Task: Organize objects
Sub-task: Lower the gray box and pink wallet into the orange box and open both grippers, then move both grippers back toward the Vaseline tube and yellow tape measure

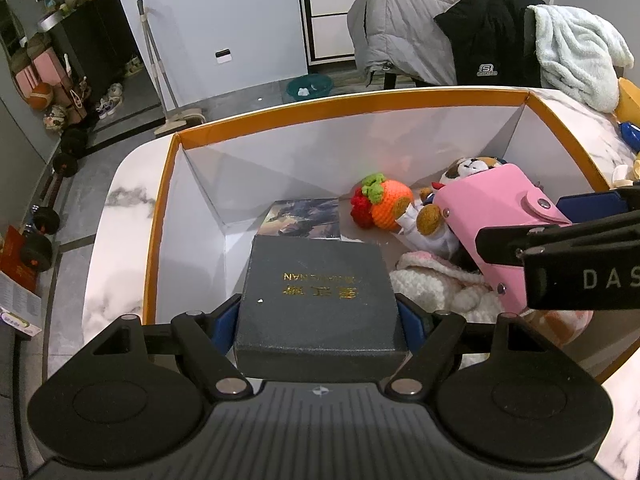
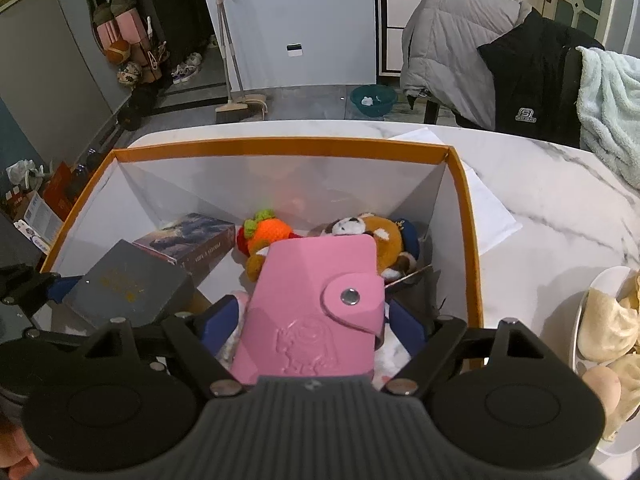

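An orange-rimmed cardboard box (image 1: pixel 360 106) (image 2: pixel 280 146) stands on the marble table. My left gripper (image 1: pixel 318 320) is shut on a dark grey box with gold lettering (image 1: pixel 320 292) (image 2: pixel 128 288), held over the box's left side. My right gripper (image 2: pixel 312 320) is shut on a pink snap wallet (image 2: pixel 316 312) (image 1: pixel 496 216), held over the box's right side. Inside lie a printed card box (image 1: pixel 304 218) (image 2: pixel 188 238), a crocheted orange fruit (image 1: pixel 384 202) (image 2: pixel 268 232), a plush dog (image 1: pixel 468 168) (image 2: pixel 372 232) and a white fluffy item (image 1: pixel 440 284).
A white paper (image 2: pixel 488 208) lies on the table right of the box. A plate of buns (image 2: pixel 608 328) stands at the far right. A chair with jackets and a towel (image 1: pixel 480 28) (image 2: pixel 520 64) is behind the table. A broom (image 2: pixel 232 80) and a basin (image 2: pixel 372 100) are on the floor.
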Available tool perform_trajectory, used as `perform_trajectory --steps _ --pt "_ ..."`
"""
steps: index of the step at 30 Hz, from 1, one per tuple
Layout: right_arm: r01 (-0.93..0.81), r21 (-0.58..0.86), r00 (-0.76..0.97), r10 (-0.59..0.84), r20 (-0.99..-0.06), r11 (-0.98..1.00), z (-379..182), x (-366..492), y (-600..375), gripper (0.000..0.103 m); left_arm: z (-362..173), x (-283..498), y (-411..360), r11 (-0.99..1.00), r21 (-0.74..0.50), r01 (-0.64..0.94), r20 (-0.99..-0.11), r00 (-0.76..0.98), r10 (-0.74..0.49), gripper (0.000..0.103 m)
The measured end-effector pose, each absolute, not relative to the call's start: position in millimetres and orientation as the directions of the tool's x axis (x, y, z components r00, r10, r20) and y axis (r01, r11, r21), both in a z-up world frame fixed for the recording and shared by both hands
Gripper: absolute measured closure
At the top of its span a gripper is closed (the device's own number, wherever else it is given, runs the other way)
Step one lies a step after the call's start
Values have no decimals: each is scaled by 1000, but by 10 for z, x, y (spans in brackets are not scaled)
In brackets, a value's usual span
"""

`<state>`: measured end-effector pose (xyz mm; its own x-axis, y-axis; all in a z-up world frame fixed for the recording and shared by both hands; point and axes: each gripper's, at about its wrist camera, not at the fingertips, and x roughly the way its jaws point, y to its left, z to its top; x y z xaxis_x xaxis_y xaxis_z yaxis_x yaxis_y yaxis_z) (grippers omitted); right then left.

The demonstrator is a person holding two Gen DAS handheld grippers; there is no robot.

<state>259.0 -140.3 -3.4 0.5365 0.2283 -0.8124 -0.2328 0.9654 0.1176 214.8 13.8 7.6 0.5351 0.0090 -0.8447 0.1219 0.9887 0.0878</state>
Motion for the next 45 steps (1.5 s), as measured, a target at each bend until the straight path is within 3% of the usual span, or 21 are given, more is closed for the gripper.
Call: perform_trajectory --steps 28,45 --pt "-293 141 588 294 -754 946 574 1734 -1724 20 807 1434 533 995 -7 99 -744 664 -71 11" --pt "-341 91 597 290 -748 936 538 1226 -1815 20 716 962 458 989 13 148 -757 647 -87 11"
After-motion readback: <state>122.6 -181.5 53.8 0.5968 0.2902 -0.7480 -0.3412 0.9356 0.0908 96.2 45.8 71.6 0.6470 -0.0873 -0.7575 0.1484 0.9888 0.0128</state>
